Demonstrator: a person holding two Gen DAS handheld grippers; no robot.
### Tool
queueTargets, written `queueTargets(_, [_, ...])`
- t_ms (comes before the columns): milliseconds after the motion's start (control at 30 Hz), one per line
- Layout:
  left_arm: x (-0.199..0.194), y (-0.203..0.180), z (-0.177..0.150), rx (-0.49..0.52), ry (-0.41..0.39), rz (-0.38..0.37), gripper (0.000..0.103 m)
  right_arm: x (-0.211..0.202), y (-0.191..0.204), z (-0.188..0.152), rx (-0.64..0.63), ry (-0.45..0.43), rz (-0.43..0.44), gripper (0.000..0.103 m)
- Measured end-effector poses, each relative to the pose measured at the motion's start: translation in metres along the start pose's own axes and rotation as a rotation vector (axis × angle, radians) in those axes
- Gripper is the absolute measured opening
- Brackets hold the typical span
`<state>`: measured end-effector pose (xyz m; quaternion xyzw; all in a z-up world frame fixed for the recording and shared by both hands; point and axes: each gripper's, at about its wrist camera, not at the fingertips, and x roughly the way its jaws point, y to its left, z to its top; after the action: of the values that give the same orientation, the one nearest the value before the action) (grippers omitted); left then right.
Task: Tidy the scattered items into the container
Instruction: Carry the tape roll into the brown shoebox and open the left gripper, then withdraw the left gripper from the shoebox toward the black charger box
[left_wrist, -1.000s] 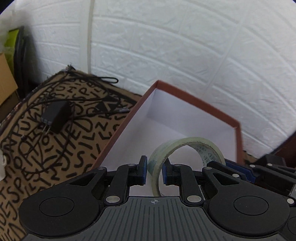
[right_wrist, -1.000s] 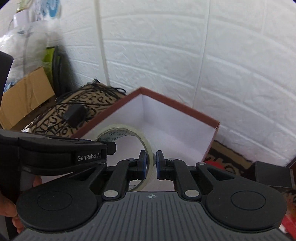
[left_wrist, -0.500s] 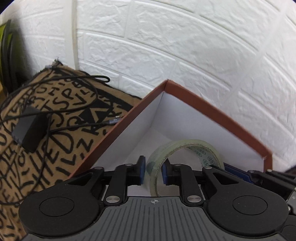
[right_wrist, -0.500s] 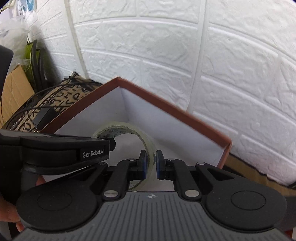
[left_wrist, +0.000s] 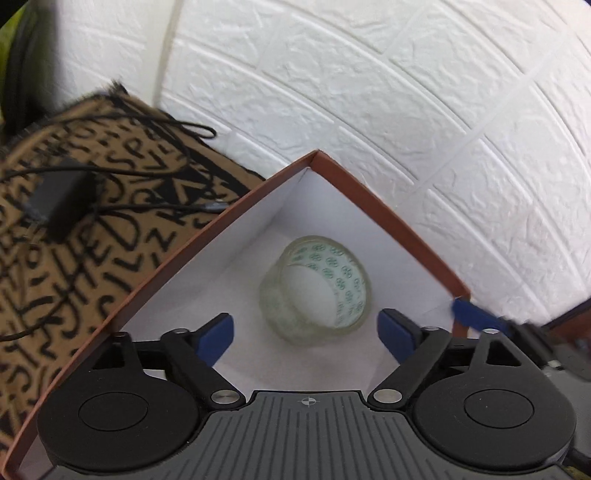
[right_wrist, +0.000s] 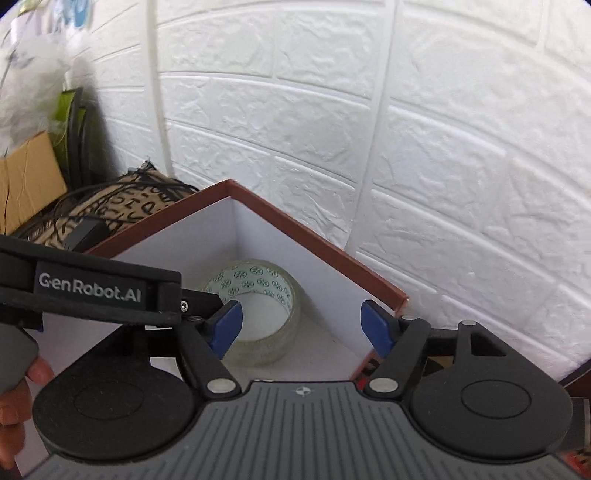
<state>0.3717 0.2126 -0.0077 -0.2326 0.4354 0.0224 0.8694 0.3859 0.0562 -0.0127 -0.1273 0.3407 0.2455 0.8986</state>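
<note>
Both grippers, left (left_wrist: 306, 332) and right (right_wrist: 301, 328), have just opened; the tape (left_wrist: 314, 290) lies free in the box (left_wrist: 388, 214), ahead of both grippers.

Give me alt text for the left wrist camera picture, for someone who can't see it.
A roll of clear tape lies loose in a white-lined box, beyond the open left tongs, whose jaws have just been opening. A black charger and cable sit on a lettered brown cloth beside the box.
</note>
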Motion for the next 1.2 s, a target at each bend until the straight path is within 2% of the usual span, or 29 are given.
queueTargets(67, [-0.004, -0.005, -0.01, 0.025, -0.014, 0.031, 0.099, -0.01, 0.007, -0.006, -0.067, -0.019, -0.038, 0.076])
queueTargets(167, [0.003, -0.005, -0.023, -0.011, 0.047, -0.002, 0.1, -0.02, 0.009, -0.018, -0.129, -0.011, -0.097, 0.081])
queueTargets(267, [0.012, -0.012, -0.036, -0.032, 0.082, -0.017, 0.099, -0.031, 0.001, -0.029, -0.142, 0.004, -0.1, 0.081])
queueTargets(433, [0.011, -0.033, -0.048, 0.0, 0.056, -0.055, 0.1, -0.052, -0.017, -0.041, -0.118, -0.02, -0.103, 0.085])
queueTargets(500, [0.006, -0.04, -0.049, 0.022, 0.028, -0.049, 0.099, -0.058, -0.026, -0.042, -0.079, -0.02, -0.081, 0.087])
queueTargets(567, [0.002, -0.046, -0.05, 0.049, 0.003, -0.009, 0.1, -0.065, -0.031, -0.043, -0.042, -0.021, -0.044, 0.09])
queueTargets(767, [-0.034, -0.053, -0.062, 0.092, -0.079, 0.039, 0.101, -0.096, -0.02, -0.047, -0.071, -0.067, -0.028, 0.095])
queueTargets(967, [-0.091, -0.062, -0.098, 0.227, -0.246, 0.085, 0.103, -0.144, -0.009, -0.066, -0.089, -0.135, -0.009, 0.102])
queueTargets(1200, [-0.137, -0.077, -0.15, 0.326, -0.35, 0.109, 0.103, -0.202, 0.006, -0.109, -0.126, -0.231, -0.05, 0.103])
